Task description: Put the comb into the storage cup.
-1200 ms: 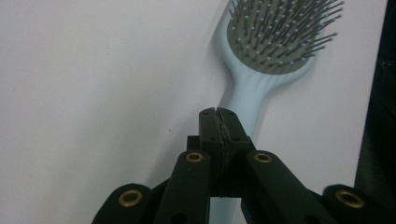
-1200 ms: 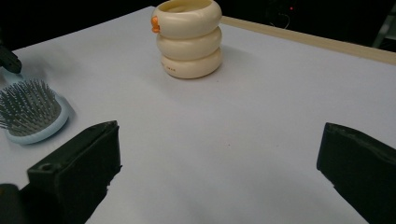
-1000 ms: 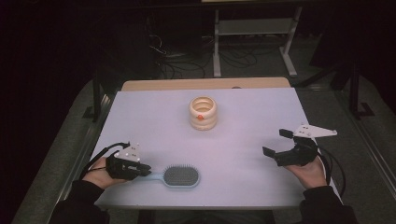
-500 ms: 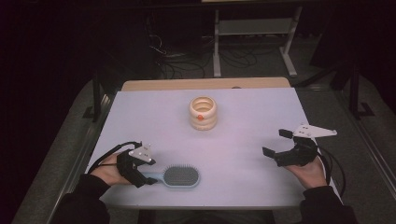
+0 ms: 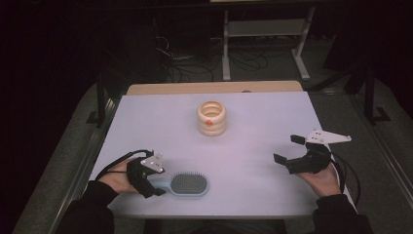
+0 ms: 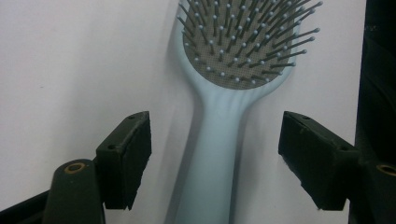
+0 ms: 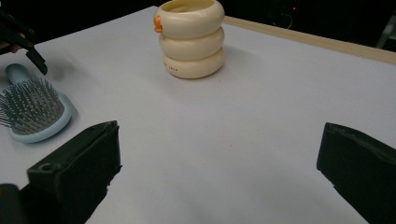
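The brush [image 6: 219,121] lies bristles-up at the table's [image 5: 253,117] near left, its handle between the left gripper's [image 6: 215,158] open, just-widened fingers, untouched, lined up for grasping; the right gripper [image 5: 291,155] waits open.

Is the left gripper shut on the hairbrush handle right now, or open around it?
Open. The left gripper has just been opening; the hairbrush handle lies between its pads with clear table on both sides, bristles up.
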`<state>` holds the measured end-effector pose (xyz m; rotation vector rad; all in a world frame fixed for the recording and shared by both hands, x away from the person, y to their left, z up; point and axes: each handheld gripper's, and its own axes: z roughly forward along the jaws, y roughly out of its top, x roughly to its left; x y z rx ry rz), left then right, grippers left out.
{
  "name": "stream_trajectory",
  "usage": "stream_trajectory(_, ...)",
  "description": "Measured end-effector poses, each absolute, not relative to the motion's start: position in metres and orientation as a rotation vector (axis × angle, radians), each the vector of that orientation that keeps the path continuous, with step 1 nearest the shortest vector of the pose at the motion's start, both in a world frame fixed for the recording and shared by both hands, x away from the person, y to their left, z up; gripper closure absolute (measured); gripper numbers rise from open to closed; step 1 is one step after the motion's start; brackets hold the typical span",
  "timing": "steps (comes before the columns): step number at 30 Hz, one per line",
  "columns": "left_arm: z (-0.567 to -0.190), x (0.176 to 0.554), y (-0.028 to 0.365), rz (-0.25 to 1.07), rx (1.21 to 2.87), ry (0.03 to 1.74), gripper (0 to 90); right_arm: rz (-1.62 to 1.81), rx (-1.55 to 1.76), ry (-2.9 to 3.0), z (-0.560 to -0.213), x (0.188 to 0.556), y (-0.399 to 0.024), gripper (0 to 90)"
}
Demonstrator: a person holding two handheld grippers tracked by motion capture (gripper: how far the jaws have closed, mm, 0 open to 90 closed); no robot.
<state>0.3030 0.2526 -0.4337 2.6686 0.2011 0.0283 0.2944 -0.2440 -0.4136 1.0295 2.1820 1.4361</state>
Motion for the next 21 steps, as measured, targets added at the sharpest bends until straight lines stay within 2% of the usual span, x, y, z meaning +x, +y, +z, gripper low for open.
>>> stream_trajectory(10,-0.439,0.305,0.247,-0.012,2.698,0.170,37.1,1.435,1.028,2.185,-0.414,0.295,-0.244,0.0)
stream_trajectory(15,-0.439,0.305,0.243,-0.023,2.728,0.138,48.6,1.438,1.027,2.184,-0.414,0.294,-0.244,0.0)
stream_trajectory(18,-0.440,0.305,0.240,0.030,2.752,0.122,58.5,1.462,1.025,2.179,-0.413,0.294,-0.245,0.0)
stream_trajectory(21,-0.440,0.306,0.240,0.011,2.753,0.114,62.2,1.459,1.030,2.178,-0.413,0.294,-0.245,0.0)
